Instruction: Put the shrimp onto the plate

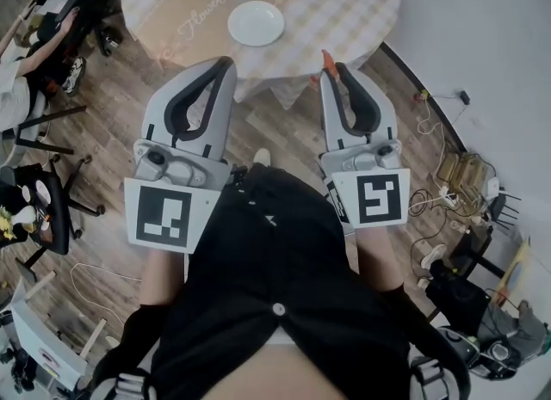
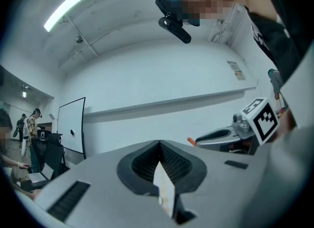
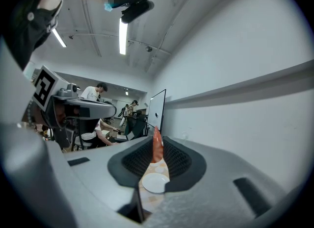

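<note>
An orange shrimp (image 1: 327, 60) sticks out past the tips of my right gripper (image 1: 332, 70), which is shut on it just off the near edge of the round table (image 1: 362, 3). Seen from the right gripper view, the shrimp (image 3: 156, 145) stands upright between the jaws, and the white plate (image 3: 155, 183) shows through the gap below it. The empty plate (image 1: 256, 23) sits on the checked cloth, ahead and to the left of the shrimp. My left gripper (image 1: 227, 66) hangs beside the right one, shut on nothing. In the left gripper view its tips (image 2: 159, 143) meet, and the shrimp's end (image 2: 191, 141) shows at right.
A person (image 1: 30, 46) sits among chairs at far left. A dark side table (image 1: 39, 209) with small things stands at left. Cables and a power strip (image 1: 439, 192) lie on the wood floor at right by the pale wall. A whiteboard (image 2: 71, 132) stands far off.
</note>
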Demonstrator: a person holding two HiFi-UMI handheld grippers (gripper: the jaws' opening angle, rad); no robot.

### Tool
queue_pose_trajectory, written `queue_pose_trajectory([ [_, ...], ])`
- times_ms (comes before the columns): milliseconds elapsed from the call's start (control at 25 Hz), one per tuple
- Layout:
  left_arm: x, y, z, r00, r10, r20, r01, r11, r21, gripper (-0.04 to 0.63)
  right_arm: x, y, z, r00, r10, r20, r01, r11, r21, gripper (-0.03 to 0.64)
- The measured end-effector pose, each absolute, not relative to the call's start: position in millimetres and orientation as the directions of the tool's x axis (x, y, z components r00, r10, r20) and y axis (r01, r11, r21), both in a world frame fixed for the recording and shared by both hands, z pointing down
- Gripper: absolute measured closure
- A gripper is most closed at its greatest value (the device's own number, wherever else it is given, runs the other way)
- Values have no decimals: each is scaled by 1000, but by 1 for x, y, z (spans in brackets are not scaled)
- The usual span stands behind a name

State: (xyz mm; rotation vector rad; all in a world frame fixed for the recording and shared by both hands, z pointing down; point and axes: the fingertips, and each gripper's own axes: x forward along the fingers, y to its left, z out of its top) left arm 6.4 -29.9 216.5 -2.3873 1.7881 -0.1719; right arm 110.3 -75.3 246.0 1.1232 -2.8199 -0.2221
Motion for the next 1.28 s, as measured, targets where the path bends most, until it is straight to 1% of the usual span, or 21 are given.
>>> queue_pose_trajectory([
  [480, 15, -46, 215, 261, -965, 13, -944, -258, -206, 592, 124, -91, 254, -734, -677, 54, -664, 733, 148, 566],
  [960, 19, -63, 214, 291, -956, 24, -934, -289, -208, 592, 132, -103, 251, -703, -709, 48, -700, 703, 130, 566],
  [1280, 3, -88, 211, 317, -948, 12, -927, -312, -208, 592, 118, -124, 248, -682, -730, 45, -720, 680, 137, 565],
])
